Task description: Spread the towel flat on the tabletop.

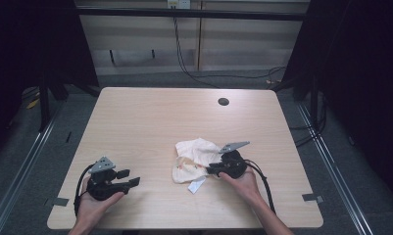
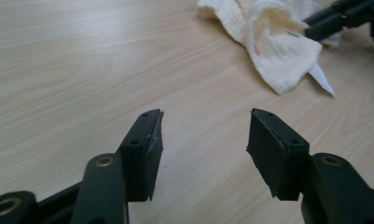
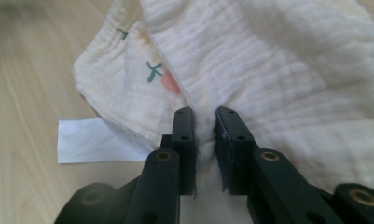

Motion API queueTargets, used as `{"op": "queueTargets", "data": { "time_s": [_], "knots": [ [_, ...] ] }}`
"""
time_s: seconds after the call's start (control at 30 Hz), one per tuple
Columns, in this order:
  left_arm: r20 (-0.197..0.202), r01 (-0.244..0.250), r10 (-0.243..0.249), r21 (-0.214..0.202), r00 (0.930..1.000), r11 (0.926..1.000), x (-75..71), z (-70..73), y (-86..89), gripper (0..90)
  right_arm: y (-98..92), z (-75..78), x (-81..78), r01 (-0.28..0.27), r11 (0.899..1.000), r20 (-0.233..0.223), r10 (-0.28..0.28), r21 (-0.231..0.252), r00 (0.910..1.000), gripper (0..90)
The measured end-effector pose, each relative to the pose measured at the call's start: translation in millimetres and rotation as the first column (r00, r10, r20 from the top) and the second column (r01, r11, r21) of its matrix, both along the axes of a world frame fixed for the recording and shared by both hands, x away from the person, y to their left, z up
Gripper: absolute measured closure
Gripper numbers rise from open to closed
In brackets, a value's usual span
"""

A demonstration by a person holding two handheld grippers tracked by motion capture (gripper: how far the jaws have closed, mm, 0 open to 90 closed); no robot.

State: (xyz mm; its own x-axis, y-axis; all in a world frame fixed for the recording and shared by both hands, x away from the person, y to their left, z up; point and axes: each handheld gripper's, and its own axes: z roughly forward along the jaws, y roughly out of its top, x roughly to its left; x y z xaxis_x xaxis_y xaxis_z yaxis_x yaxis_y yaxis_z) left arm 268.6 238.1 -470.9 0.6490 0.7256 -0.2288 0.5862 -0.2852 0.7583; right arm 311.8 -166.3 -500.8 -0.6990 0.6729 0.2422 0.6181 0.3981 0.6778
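A crumpled cream cloth (image 1: 194,159) with small printed motifs lies right of the table's middle, with a white tag (image 1: 196,186) sticking out at its near edge. My right gripper (image 1: 211,170) sits at the cloth's right side. In the right gripper view its jaws stand close together, and a puckered fold of the cloth (image 3: 268,70) fills the gap in the right gripper (image 3: 204,116); the tag (image 3: 96,140) lies flat to the left. My left gripper (image 1: 130,177) rests near the front left, open with nothing in it. In the left gripper view, bare wood shows inside the left gripper (image 2: 204,126), and the cloth (image 2: 273,51) lies farther off.
The wooden table (image 1: 150,122) has a round black cable hole (image 1: 223,102) at the back right. Dark frame posts and cables stand beyond the table's far edge. The other gripper (image 2: 334,21) is at the cloth's far side in the left gripper view.
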Motion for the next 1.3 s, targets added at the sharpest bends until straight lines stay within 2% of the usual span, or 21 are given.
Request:
{"op": "queueTargets", "data": {
  "time_s": [0.17, 0.27, 0.33, 0.4, 0.43, 0.47, 0.5, 0.53, 0.77, 0.8, 0.87, 0.9, 0.93, 1.03, 1.07, 1.1, 1.2, 1.3],
  "knots": [
    [-0.006, 0.029, -0.029, -0.010, 0.9996, 0.9995, 3.2, 1.3, -11.4, 41.8, 5.7, 1.0, -6.4, -0.013, 1.000, 0.007, 0.013, -0.009, 0.9999, 75.0],
    [-0.019, 0.093, -0.093, -0.005, 0.9954, 0.9956, 6.5, 3.6, -29.2, 44.3, 7.5, 0.8, -9.4, -0.028, 1.000, 0.006, 0.028, -0.006, 0.9996, 79.8],
    [-0.041, 0.128, -0.129, -0.021, 0.9908, 0.9915, 10.7, 2.0, -38.9, 46.8, 9.5, 1.3, -12.9, -0.038, 0.999, 0.005, 0.038, -0.012, 0.9993, 82.4],
    [-0.053, 0.156, -0.156, -0.005, 0.9863, 0.9878, 17.8, -2.1, -49.4, 50.7, 10.7, 1.3, -15.4, -0.053, 0.999, 0.001, 0.053, -0.009, 0.9986, 83.6],
    [-0.053, 0.156, -0.156, -0.005, 0.9863, 0.9878, 17.8, -2.1, -49.4, 56.0, 10.8, 2.0, -16.9, -0.051, 0.999, -0.004, 0.051, -0.014, 0.9987, 84.0],
    [-0.047, 0.166, -0.166, -0.002, 0.9850, 0.9862, 24.1, -8.9, -57.6, 57.6, 11.0, 1.8, -18.0, -0.052, 0.999, -0.007, 0.052, -0.006, 0.9986, 84.1],
    [-0.047, 0.166, -0.166, -0.002, 0.9850, 0.9862, 24.1, -8.9, -57.6, 57.6, 11.0, 1.8, -18.0, -0.052, 0.999, -0.007, 0.052, -0.006, 0.9986, 84.1],
    [-0.086, 0.171, -0.172, -0.014, 0.9814, 0.9852, 27.5, -14.7, -65.0, 57.8, 10.4, 1.9, -20.9, -0.053, 0.999, -0.013, 0.053, -0.005, 0.9985, 84.1],
    [-0.107, 0.186, -0.189, -0.034, 0.9762, 0.9819, 29.2, -18.2, -78.1, 59.0, 7.9, 1.6, -26.9, -0.067, 0.998, -0.030, 0.068, 0.010, 0.9973, 83.5],
    [-0.110, 0.191, -0.192, -0.020, 0.9753, 0.9815, 30.8, -20.4, -81.3, 58.3, 7.1, 2.9, -29.4, -0.069, 0.998, -0.030, 0.069, 0.003, 0.9972, 79.4],
    [-0.118, 0.194, -0.195, -0.021, 0.9737, 0.9808, 33.2, -21.5, -85.1, 58.1, 6.0, 5.3, -32.6, -0.078, 0.997, -0.023, 0.078, 0.000, 0.9967, 68.2],
    [-0.118, 0.194, -0.195, -0.021, 0.9737, 0.9808, 33.2, -21.5, -85.1, 58.2, 6.0, 5.3, -32.6, -0.078, 0.997, -0.023, 0.078, 0.000, 0.9967, 68.2],
    [-0.107, 0.189, -0.191, -0.028, 0.9757, 0.9815, 34.8, -20.3, -87.3, 58.9, 2.0, 10.6, -35.4, -0.064, 0.998, -0.008, 0.064, 0.015, 0.9979, 63.0],
    [-0.094, 0.189, -0.189, -0.005, 0.9775, 0.9819, 35.9, -20.0, -89.7, 65.7, -5.3, 17.9, -37.9, -0.050, 0.999, 0.004, 0.050, 0.017, 0.9988, 62.2],
    [-0.099, 0.196, -0.194, 0.007, 0.9760, 0.9806, 37.5, -21.7, -91.3, 66.0, -13.7, 24.0, -42.8, -0.060, 0.998, 0.004, 0.060, 0.032, 0.9982, 64.6],
    [-0.100, 0.198, -0.197, 0.001, 0.9752, 0.9801, 38.2, -23.0, -91.9, 66.1, -16.9, 25.6, -46.4, -0.061, 0.998, 0.011, 0.061, 0.024, 0.9981, 65.5],
    [-0.103, 0.206, -0.205, -0.005, 0.9733, 0.9786, 37.3, -23.2, -94.1, 66.1, -23.5, 24.2, -58.3, -0.070, 0.997, 0.025, 0.069, 0.018, 0.9973, 68.0],
    [-0.105, 0.214, -0.212, 0.010, 0.9715, 0.9767, 37.4, -24.5, -96.4, 68.6, -25.6, 19.8, -64.1, -0.071, 0.997, 0.036, 0.071, 0.011, 0.9968, 68.7]
  ]
}}
